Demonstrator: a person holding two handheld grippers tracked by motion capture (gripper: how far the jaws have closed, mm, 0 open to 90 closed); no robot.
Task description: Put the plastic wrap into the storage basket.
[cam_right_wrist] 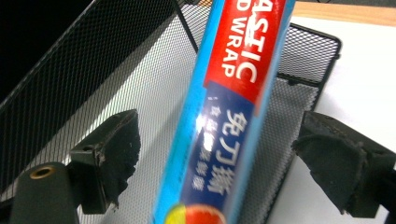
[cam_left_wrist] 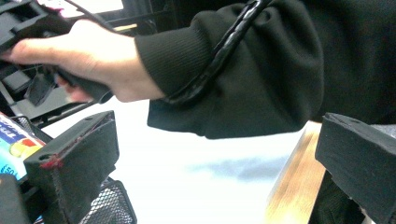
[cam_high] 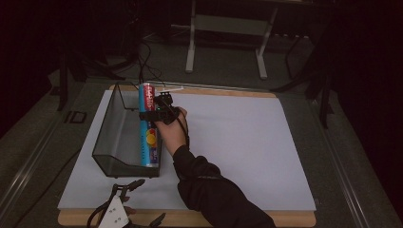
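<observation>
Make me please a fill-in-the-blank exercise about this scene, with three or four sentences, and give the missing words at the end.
1. The long box of plastic wrap lies in a black mesh ____.
2. The right gripper is over the box, and its jaws stand ____, one on each side of it with a gap.
3. The left gripper is at the ____ edge of the table, with its jaws apart.
4. A ____ sheet covers most of the wooden table.

Missing words: basket; open; near; white
</observation>
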